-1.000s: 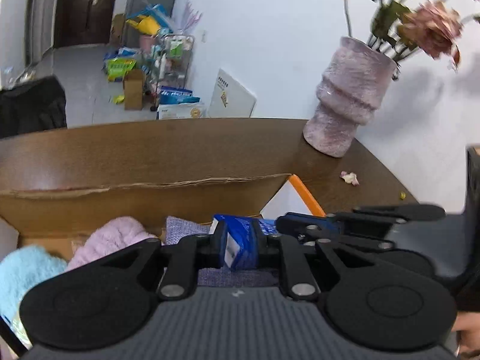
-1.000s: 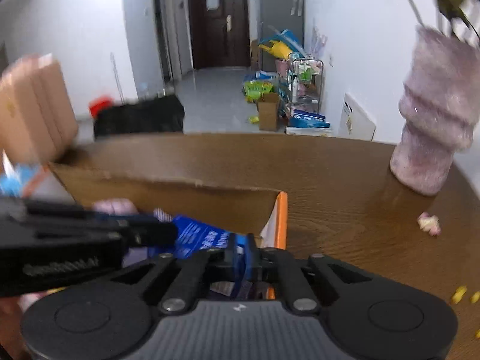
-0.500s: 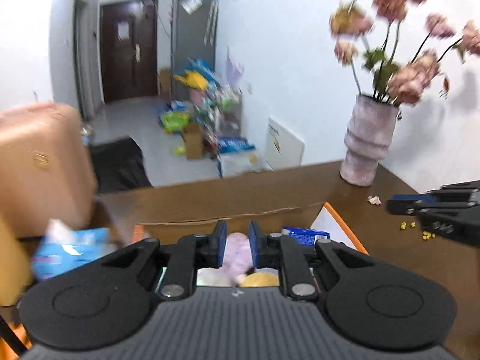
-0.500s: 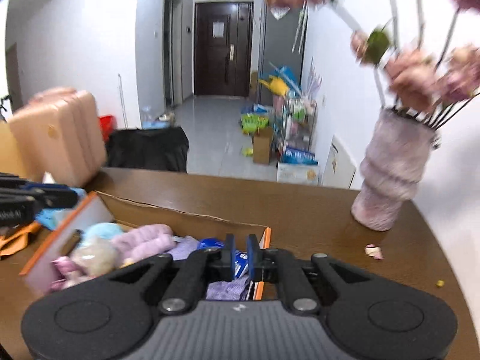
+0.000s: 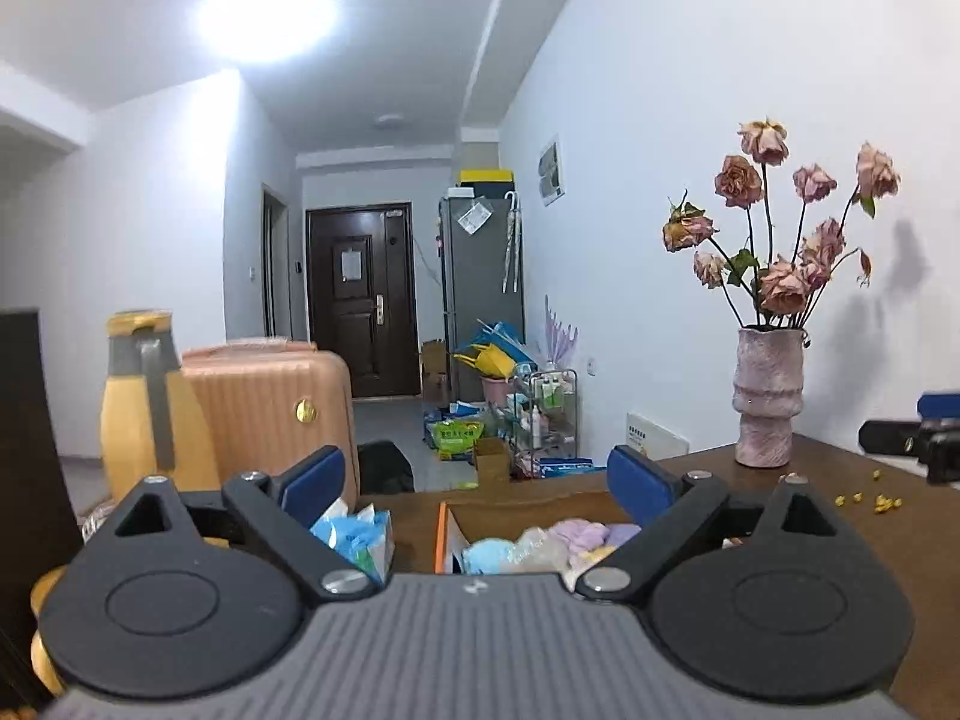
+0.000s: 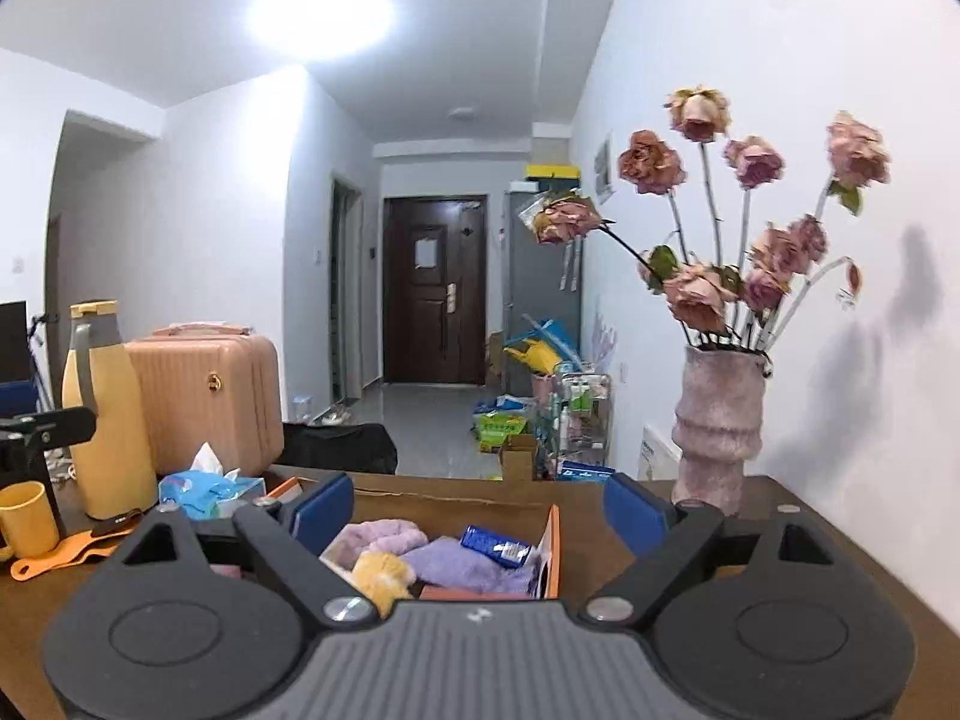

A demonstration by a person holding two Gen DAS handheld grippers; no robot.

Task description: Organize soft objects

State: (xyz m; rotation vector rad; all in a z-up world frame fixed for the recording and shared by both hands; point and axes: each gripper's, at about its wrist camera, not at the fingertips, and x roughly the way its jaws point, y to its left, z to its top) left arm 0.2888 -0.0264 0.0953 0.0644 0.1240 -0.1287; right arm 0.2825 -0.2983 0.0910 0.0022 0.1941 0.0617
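Soft things lie heaped in the cardboard box (image 6: 549, 546) on the tabletop (image 6: 798, 546): a yellow plush (image 6: 381, 576), a purple cloth (image 6: 474, 567), a pink fluffy towel (image 6: 381, 537) and a blue packet (image 6: 498, 543). Nearest, the right gripper (image 6: 480, 501) hangs above the box, its jaws just swung wide with nothing between them. The left gripper (image 5: 477, 483) is likewise freshly spread and empty. Beyond stand a tissue pack (image 6: 210, 489), a yellow bottle (image 6: 108, 414), a vase of dried roses (image 6: 717, 432), then a pink suitcase (image 6: 210, 396).
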